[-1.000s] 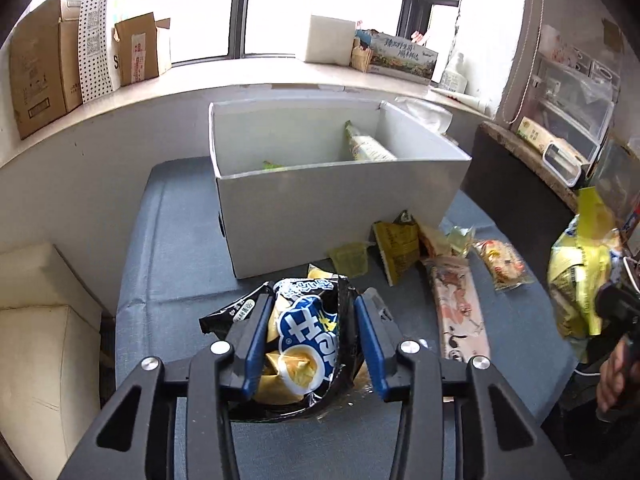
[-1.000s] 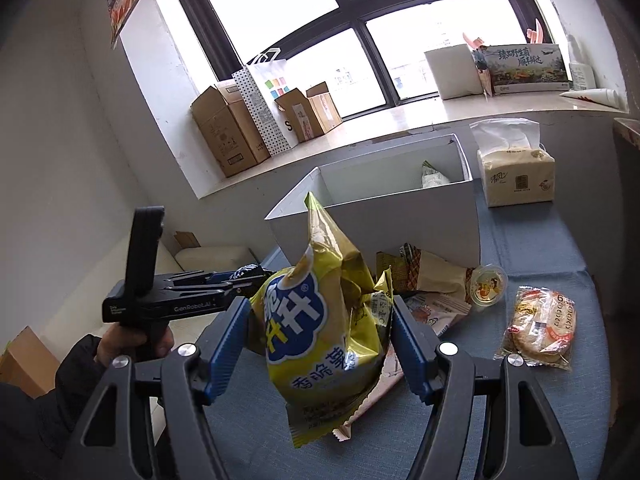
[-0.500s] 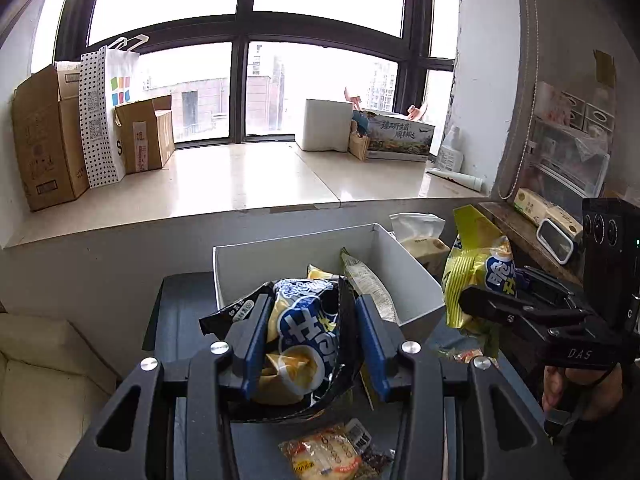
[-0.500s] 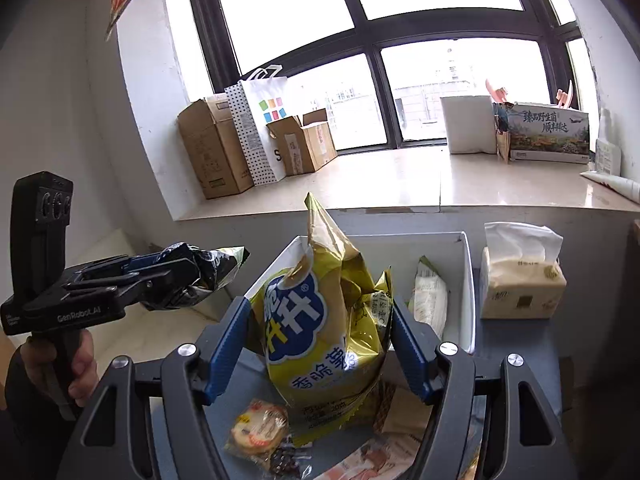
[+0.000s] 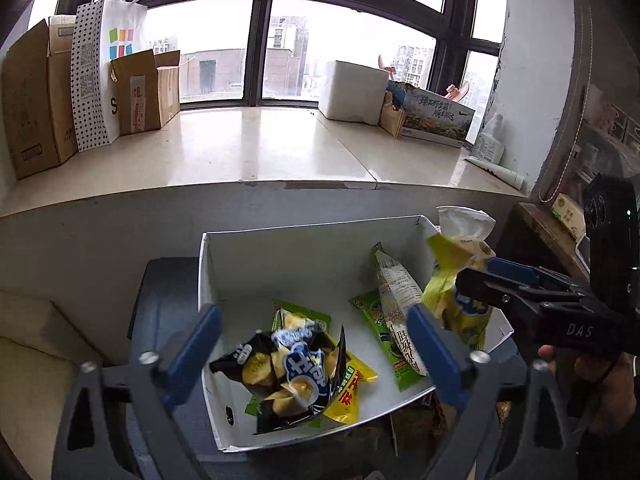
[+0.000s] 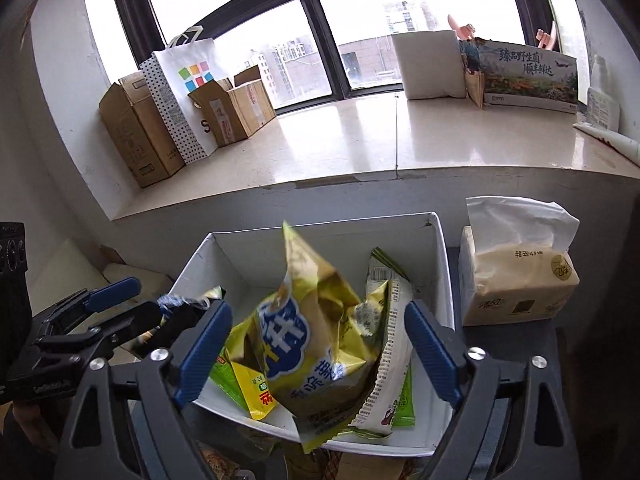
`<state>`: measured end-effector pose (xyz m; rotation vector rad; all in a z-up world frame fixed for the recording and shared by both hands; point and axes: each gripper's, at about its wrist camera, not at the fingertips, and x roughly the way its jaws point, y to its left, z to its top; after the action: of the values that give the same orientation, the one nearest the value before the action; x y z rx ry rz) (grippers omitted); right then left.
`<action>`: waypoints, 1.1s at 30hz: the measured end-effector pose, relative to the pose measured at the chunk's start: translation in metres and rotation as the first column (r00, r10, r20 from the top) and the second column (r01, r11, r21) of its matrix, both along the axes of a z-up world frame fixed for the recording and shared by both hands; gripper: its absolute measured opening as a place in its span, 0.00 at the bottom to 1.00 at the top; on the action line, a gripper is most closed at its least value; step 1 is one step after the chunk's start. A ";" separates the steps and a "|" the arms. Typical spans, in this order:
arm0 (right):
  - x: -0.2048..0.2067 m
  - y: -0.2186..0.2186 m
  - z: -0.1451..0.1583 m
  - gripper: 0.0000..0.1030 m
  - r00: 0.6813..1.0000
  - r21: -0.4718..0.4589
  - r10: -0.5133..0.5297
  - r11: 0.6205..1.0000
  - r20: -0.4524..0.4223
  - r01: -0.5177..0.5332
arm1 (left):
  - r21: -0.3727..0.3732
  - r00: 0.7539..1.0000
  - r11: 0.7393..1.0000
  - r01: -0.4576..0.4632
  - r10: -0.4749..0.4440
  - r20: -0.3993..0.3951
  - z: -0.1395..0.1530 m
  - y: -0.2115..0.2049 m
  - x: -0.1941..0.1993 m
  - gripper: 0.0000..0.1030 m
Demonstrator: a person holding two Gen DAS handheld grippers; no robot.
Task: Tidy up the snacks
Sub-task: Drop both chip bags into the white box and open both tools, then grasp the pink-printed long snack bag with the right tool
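While the left wrist view looks down into the white box [image 5: 308, 256], the left gripper [image 5: 316, 344] hangs over its near half with its blue fingers [image 5: 192, 354] spread wide and touching nothing. Between them, apart from both pads, a black-and-blue chip bag [image 5: 290, 372] sits over the box floor on top of a yellow packet [image 5: 352, 394] and a green packet [image 5: 298, 316]; whether it has landed or is mid-drop cannot be told. A long white-and-green packet [image 5: 396, 316] leans toward the box's right wall. At the right edge the right gripper [image 5: 492, 284] reaches in side-on, with a yellow chip bag [image 5: 460, 300] at its tip over the box's right side; from here its grip cannot be judged. A tissue pack [image 5: 466, 222] stands just behind the box's right corner, and the box rests on a blue-grey table [image 5: 160, 312]. In the right wrist view, the right gripper [image 6: 318, 344] has its jaws wide apart too, the yellow chip bag [image 6: 316, 332] upright between them but clear of both pads, its lower end down among the packets in the white box [image 6: 320, 240]. The long white-and-green packet [image 6: 390, 336] lies against the bag's right side. The left gripper [image 6: 132, 300] shows at the left, fingers parted, and the tissue pack [image 6: 516, 276] stands just right of the box.
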<state>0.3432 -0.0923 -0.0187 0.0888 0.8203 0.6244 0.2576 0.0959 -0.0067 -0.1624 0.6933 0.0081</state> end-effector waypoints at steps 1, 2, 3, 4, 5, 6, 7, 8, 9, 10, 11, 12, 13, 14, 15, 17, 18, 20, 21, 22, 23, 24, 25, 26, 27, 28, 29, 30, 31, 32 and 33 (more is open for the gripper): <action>0.001 -0.003 -0.002 0.97 1.000 0.011 -0.009 1.000 -0.010 0.009 | 0.008 1.000 1.000 0.002 -0.002 0.006 -0.001 0.001 -0.002 1.00; 0.001 -0.006 -0.002 1.00 1.000 0.025 -0.010 1.000 -0.014 0.011 | 0.019 1.000 1.000 -0.003 0.003 0.006 -0.001 0.002 -0.003 1.00; 0.000 -0.009 -0.003 1.00 1.000 0.034 -0.012 0.999 -0.012 0.013 | 0.028 1.000 1.000 -0.008 0.008 0.003 -0.001 0.002 -0.004 1.00; -0.002 -0.011 -0.003 1.00 1.000 0.035 -0.016 0.999 -0.008 0.016 | 0.028 1.000 1.000 -0.008 0.008 0.005 0.000 0.003 -0.005 1.00; -0.003 -0.012 -0.003 1.00 1.000 0.034 -0.020 0.999 -0.002 0.020 | 0.024 1.000 1.000 -0.004 0.004 0.007 0.001 0.003 -0.005 1.00; -0.006 -0.013 -0.002 1.00 1.000 0.033 -0.020 0.999 0.004 0.020 | 0.026 1.000 1.000 -0.006 0.005 0.008 0.002 0.003 -0.006 1.00; -0.008 -0.014 0.000 1.00 1.000 0.032 -0.022 0.999 0.009 0.022 | 0.033 1.000 0.999 -0.011 0.011 0.009 0.003 0.002 -0.007 1.00; -0.010 -0.014 0.002 1.00 1.000 0.032 -0.025 0.999 0.013 0.024 | 0.037 1.000 0.999 -0.012 0.012 0.012 0.005 0.002 -0.008 1.00; -0.013 -0.015 0.004 1.00 0.999 0.036 -0.027 0.999 0.020 0.027 | 0.034 1.000 0.999 -0.007 0.007 0.015 0.006 0.001 -0.009 1.00; -0.016 -0.016 0.007 1.00 0.999 0.039 -0.029 0.999 0.028 0.028 | 0.033 1.000 0.999 -0.006 0.006 0.016 0.007 0.001 -0.011 1.00; -0.020 -0.016 0.011 1.00 0.999 0.035 -0.031 0.999 0.038 0.030 | 0.033 1.000 0.999 -0.007 0.006 0.018 0.009 0.000 -0.013 1.00; -0.025 -0.017 0.014 1.00 0.998 0.028 -0.035 0.999 0.050 0.034 | 0.036 1.000 0.999 -0.008 0.007 0.017 0.010 -0.001 -0.016 1.00; -0.031 -0.019 0.018 1.00 0.997 0.026 -0.037 0.999 0.064 0.036 | 0.039 1.000 0.999 -0.011 0.010 0.020 0.012 -0.003 -0.020 1.00; -0.038 -0.021 0.021 1.00 0.996 0.032 -0.037 0.999 0.076 0.034 | 0.037 1.000 0.999 -0.007 0.006 0.030 0.015 -0.004 -0.026 1.00; -0.046 -0.023 0.024 1.00 0.996 0.037 -0.038 0.999 0.085 0.035 | 0.032 0.999 0.999 -0.001 0.000 0.040 0.018 -0.004 -0.032 1.00; -0.064 -0.027 0.027 1.00 0.995 0.046 -0.031 0.999 0.093 0.027 | 0.033 0.998 0.999 0.003 -0.005 0.055 0.021 -0.008 -0.048 1.00; -0.074 -0.029 0.029 1.00 0.995 0.050 -0.024 0.999 0.101 0.019 | 0.045 0.998 0.999 0.002 -0.005 0.062 0.021 -0.011 -0.057 1.00; -0.095 -0.033 0.030 1.00 0.993 0.050 -0.004 0.999 0.119 -0.002 | 0.051 0.997 0.999 0.012 -0.015 0.078 0.021 -0.016 -0.079 1.00; -0.105 -0.035 0.030 1.00 0.992 0.047 0.000 0.999 0.129 -0.006 | 0.045 0.997 0.999 0.021 -0.025 0.079 0.020 -0.019 -0.090 1.00; -0.116 -0.037 0.029 1.00 0.991 0.039 0.006 0.999 0.136 -0.012 | 0.046 0.996 0.998 0.032 -0.036 0.078 0.019 -0.023 -0.101 1.00; -0.126 -0.040 0.027 1.00 0.990 0.036 0.012 0.999 0.138 -0.018 | 0.044 0.996 0.999 0.031 -0.035 0.083 0.018 -0.026 -0.112 1.00; -0.136 -0.043 0.024 1.00 0.991 0.037 0.012 0.999 0.134 -0.017 | 0.033 0.996 0.999 0.026 -0.029 0.085 0.016 -0.028 -0.124 1.00; -0.145 -0.048 0.020 1.00 0.991 0.041 0.011 0.999 0.130 -0.017 | 0.018 0.996 0.999 0.037 -0.038 0.082 0.013 -0.030 -0.134 1.00; -0.155 -0.053 0.016 1.00 0.992 0.050 0.006 0.999 0.124 -0.012 | 0.004 0.996 0.999 0.044 -0.044 0.083 0.010 -0.032 -0.145 1.00; -0.163 -0.057 0.010 1.00 0.993 0.056 -0.008 0.998 0.116 0.001 | -0.010 0.996 1.000 0.029 -0.028 0.085 0.006 -0.033 -0.155 1.00; -0.172 -0.061 0.004 1.00 0.994 0.054 -0.016 0.999 0.109 0.010 | -0.021 0.997 1.000 0.017 -0.015 0.079 0.001 -0.035 -0.164 1.00; -0.179 -0.065 -0.003 1.00 0.995 0.051 -0.024 0.999 0.096 0.019 | -0.036 0.997 0.999 0.018 -0.015 0.071 -0.004 -0.037 -0.173 1.00; -0.187 -0.069 -0.011 1.00 0.996 0.051 -0.046 0.998 0.082 0.042 | -0.045 0.998 0.999 0.016 -0.013 0.065 -0.010 -0.039 -0.181 1.00; -0.194 -0.073 -0.019 1.00 0.996 0.052 -0.062 0.997 0.069 0.059 | -0.042 0.998 0.999 0.007 -0.004 0.057 -0.015 -0.041 -0.189 1.00; -0.200 -0.076 -0.027 1.00 0.996 0.046 -0.069 0.997 0.052 0.067 | -0.031 0.999 1.000 -0.004 0.006 0.049 -0.020 -0.045 -0.196 1.00; -0.206 -0.080 -0.034 1.00 0.996 0.041 -0.079 0.996 0.037 0.078 | -0.025 0.999 1.000 -0.009 0.010 0.047 -0.024 -0.048 -0.203 1.00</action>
<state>0.1373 -0.1722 -0.0530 0.1440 0.7634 0.5670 0.0545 0.0483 -0.0310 -0.1888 0.6461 0.0052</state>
